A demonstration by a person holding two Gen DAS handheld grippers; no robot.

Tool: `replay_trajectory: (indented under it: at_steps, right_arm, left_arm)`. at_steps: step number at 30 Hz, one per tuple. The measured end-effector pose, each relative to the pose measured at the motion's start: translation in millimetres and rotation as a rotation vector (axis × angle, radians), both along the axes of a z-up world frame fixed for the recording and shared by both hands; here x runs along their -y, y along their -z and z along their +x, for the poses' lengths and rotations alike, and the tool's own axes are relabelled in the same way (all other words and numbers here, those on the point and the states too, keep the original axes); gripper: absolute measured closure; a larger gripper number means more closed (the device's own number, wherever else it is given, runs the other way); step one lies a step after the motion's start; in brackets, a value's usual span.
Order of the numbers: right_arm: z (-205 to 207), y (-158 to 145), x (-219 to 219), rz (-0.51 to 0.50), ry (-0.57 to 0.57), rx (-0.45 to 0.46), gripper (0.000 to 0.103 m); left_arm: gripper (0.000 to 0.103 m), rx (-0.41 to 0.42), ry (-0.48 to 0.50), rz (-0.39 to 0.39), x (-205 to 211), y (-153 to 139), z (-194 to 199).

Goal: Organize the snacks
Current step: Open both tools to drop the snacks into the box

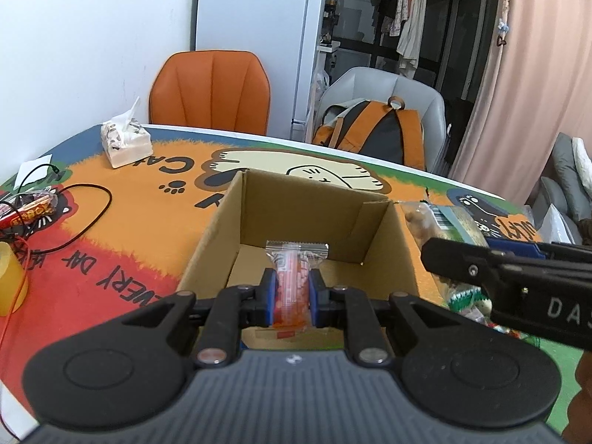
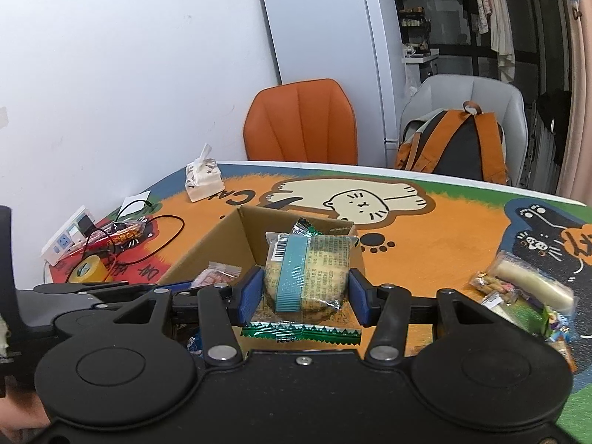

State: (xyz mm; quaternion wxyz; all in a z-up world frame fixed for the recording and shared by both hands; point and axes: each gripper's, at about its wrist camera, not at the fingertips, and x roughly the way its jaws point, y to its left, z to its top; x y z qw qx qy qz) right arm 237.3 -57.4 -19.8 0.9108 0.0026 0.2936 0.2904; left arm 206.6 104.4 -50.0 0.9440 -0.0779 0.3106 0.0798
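Observation:
An open cardboard box stands on the cat-print table. My left gripper is shut on a slim clear packet of orange-pink snack, held over the box's near wall. My right gripper is shut on a clear pack of biscuits with a teal band, above the box's right side, with a green-edged wrapper under it. The right gripper's black body shows at the right of the left wrist view. The left gripper and its packet appear at the left of the right wrist view.
Several loose snacks lie on the table right of the box. A tissue pack, black cable, yellow tape roll, power strip and red packets sit at the left. An orange chair and a grey chair with a backpack stand behind.

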Motion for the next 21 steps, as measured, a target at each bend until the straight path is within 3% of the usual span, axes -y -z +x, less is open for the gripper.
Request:
replay_trajectory:
  at_steps: [7,12,18,20,21]
  right_arm:
    - [7,4,-7,0.006,-0.008,-0.015,0.053]
    - [12,6,-14,0.014,-0.030,-0.022,0.053]
    - [19,5,-26,-0.004,-0.051,-0.018,0.053]
    - [19,4,-27,0.007,-0.058,-0.010,0.050]
    - [18,3,-26,0.010,-0.051,0.002,0.042]
  left_arm:
    - [0.079,0.007,-0.066,-0.029,-7,-3,-1]
    - [0.058,0.023,-0.168,-0.081,-8,1,-18]
    - [0.054,0.027,-0.186,-0.110,-10,4,-32]
    - [0.051,0.029,-0.187,-0.112,-10,3,-36]
    - [0.048,0.034,-0.191,-0.115,-10,3,-38]
